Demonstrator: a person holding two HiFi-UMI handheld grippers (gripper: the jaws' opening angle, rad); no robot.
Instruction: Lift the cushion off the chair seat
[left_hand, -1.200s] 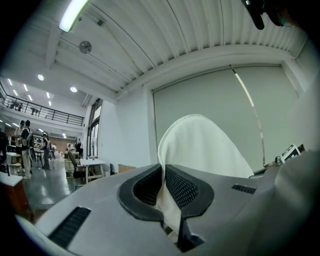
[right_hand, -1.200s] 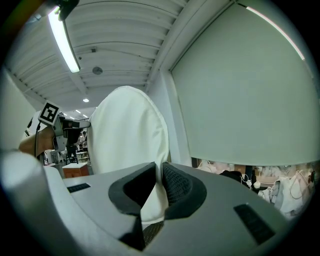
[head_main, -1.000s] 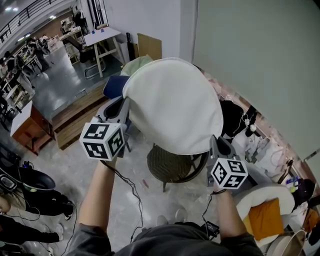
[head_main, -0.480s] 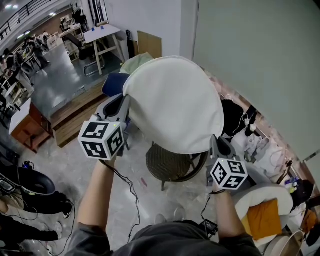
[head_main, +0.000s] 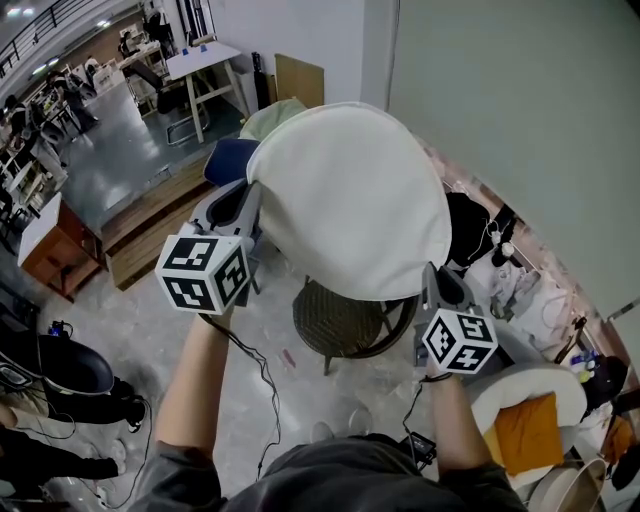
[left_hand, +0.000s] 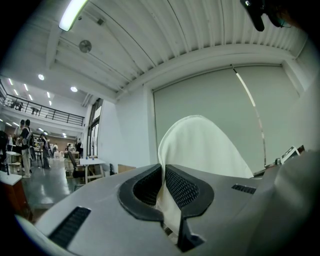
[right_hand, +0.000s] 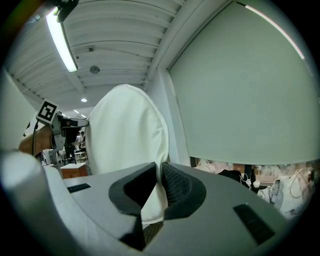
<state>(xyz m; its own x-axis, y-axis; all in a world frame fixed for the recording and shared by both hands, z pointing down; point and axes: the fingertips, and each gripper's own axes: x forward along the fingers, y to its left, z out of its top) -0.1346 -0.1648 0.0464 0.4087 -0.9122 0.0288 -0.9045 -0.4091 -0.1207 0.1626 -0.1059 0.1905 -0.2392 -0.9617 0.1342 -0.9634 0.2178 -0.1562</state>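
A round cream cushion (head_main: 350, 200) hangs in the air above the dark woven chair seat (head_main: 340, 322), clear of it. My left gripper (head_main: 252, 200) is shut on the cushion's left edge, and my right gripper (head_main: 432, 280) is shut on its lower right edge. In the left gripper view the cushion (left_hand: 200, 147) rises from between the dark pads (left_hand: 182, 187), its cloth pinched there. The right gripper view shows the cushion (right_hand: 127, 132) pinched the same way, with the left gripper's marker cube (right_hand: 48, 112) beyond it.
A green-grey wall (head_main: 520, 110) stands close on the right. Bags and cables (head_main: 500, 270) lie along its foot, and a white seat with an orange cushion (head_main: 528, 432) sits at lower right. A wooden platform (head_main: 150, 225) and a black bag (head_main: 60, 365) lie left.
The cushion and both grippers have risen slightly in the head view. Both grips stay as they were.
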